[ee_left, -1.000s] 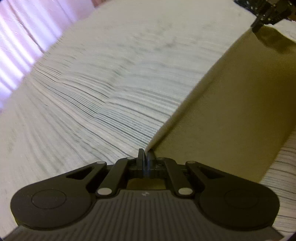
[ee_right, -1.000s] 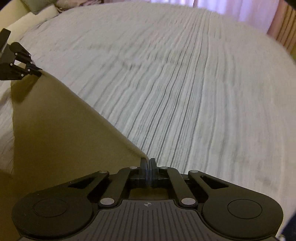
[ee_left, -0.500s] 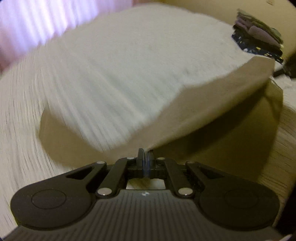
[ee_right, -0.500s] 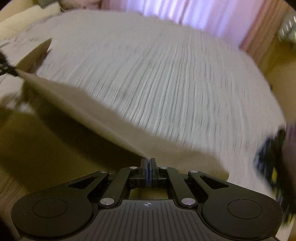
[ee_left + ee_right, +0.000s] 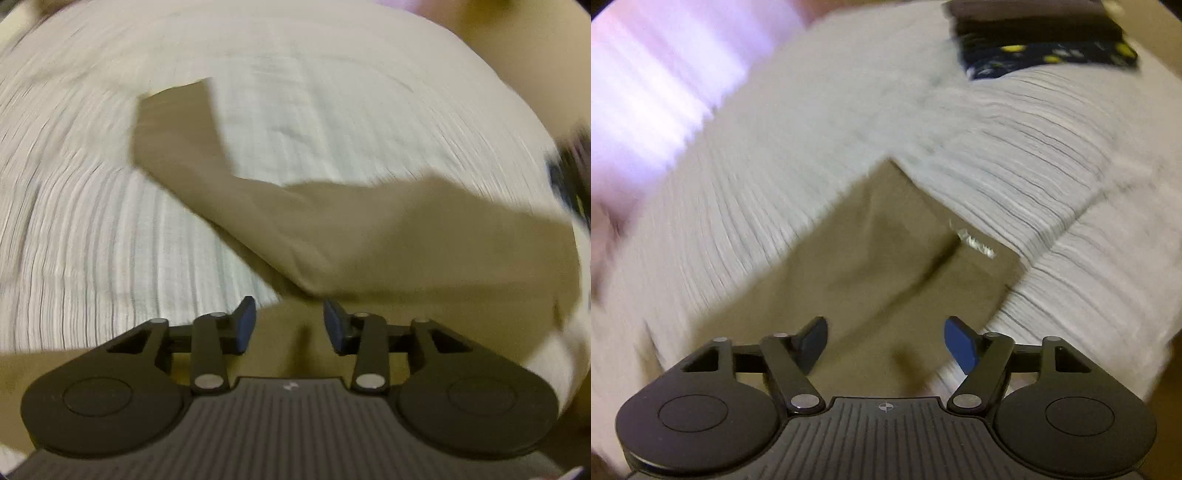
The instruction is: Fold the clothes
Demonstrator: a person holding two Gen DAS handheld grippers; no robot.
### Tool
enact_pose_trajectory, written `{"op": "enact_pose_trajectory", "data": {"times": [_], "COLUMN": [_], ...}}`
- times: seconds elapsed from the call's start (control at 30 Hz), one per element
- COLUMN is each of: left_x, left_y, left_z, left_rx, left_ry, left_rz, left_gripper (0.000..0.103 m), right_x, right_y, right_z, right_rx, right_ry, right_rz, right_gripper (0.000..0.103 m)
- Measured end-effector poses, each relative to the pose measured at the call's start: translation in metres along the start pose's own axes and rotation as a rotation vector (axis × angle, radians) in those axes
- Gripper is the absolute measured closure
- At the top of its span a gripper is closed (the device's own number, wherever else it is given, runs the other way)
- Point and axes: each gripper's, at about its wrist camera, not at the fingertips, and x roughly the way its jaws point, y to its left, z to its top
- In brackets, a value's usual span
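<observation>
Striped bedspread (image 5: 1052, 155); olive garment (image 5: 886, 258) under both hand-held grippers (image 5: 289, 320) (image 5: 885, 345), jaws opening, empty.

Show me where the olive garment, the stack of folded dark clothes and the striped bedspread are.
Olive garment (image 5: 886, 258): right wrist view, middle of the cloth.
Stack of folded dark clothes (image 5: 1041, 40): right wrist view, patterned bottom layer.
Striped bedspread (image 5: 110, 258): left wrist view, bare stripes.

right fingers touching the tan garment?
Apart. In the right wrist view the right gripper is opening, and the tan garment lies on the bed below, with neither pad pressing on it.
</observation>
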Motion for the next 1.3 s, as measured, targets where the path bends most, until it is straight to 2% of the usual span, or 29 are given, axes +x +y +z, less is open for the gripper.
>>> {"op": "enact_pose_trajectory", "data": {"times": [0.07,0.17,0.27,0.43,0.63,0.67,0.73,0.8,0.83,0.87,0.9,0.93,1.07,1.13,1.17,1.23,1.3], "left_x": [0.008,0.022,0.035,0.042,0.043,0.043,0.045,0.047,0.047,0.046,0.042,0.038,-0.012,-0.042,-0.051,-0.050,-0.039], "left_y": [0.011,0.019,0.024,0.024,0.024,0.024,0.022,0.021,0.020,0.020,0.019,0.018,0.005,-0.005,-0.009,-0.010,-0.007], "left_z": [0.011,0.021,0.026,0.018,0.008,0.008,0.008,0.008,0.009,0.009,0.009,0.010,-0.003,-0.024,-0.037,-0.062,-0.083], "left_rx": [-0.120,-0.250,-0.348,-0.404,-0.451,-0.451,-0.444,-0.446,-0.448,-0.449,-0.449,-0.445,-0.364,-0.290,-0.259,-0.240,-0.269], "left_ry": [-0.003,0.009,0.036,0.052,0.016,0.012,0.005,-0.004,-0.008,-0.014,-0.031,-0.049,-0.220,-0.310,-0.323,-0.266,-0.195], "left_rz": [0.014,-0.004,-0.017,-0.017,-0.007,-0.001,0.016,0.030,0.031,0.024,0.021,0.019,0.006,0.022,0.044,0.077,0.098], "left_gripper": [0.065,0.065,0.065,0.065,0.066,0.068,0.071,0.081,0.092,0.098,0.099,0.100,0.101,0.101,0.101,0.100,0.100], "right_x": [0.006,0.018,0.026,0.036,0.047,0.050,0.052,0.051,0.050,0.049,0.049,0.047,0.028,0.009,-0.001,-0.007,-0.008], "right_y": [-0.007,-0.022,-0.036,-0.048,-0.057,-0.057,-0.059,-0.062,-0.063,-0.062,-0.062,-0.062,-0.053,-0.050,-0.051,-0.060,-0.070], "right_z": [0.010,0.022,0.025,0.035,0.040,0.041,0.038,0.033,0.032,0.033,0.034,0.036,0.043,0.043,0.042,0.037,0.032], "right_rx": [0.102,0.238,0.320,0.367,0.371,0.368,0.360,0.349,0.343,0.334,0.323,0.307,0.222,0.186,0.168,0.148,0.136], "right_ry": [-0.016,-0.040,-0.061,-0.075,-0.076,-0.074,-0.074,-0.071,-0.070,-0.070,-0.071,-0.077,-0.125,-0.150,-0.159,-0.140,-0.115], "right_rz": [0.059,0.125,0.143,0.139,0.127,0.129,0.126,0.122,0.120,0.119,0.119,0.118,0.131,0.165,0.172,0.137,0.096], "right_gripper": [0.033,0.033,0.047,0.048,0.049,0.049,0.057,0.057,0.061,0.069,0.090,0.095,0.097,0.098,0.098,0.098,0.098]}}
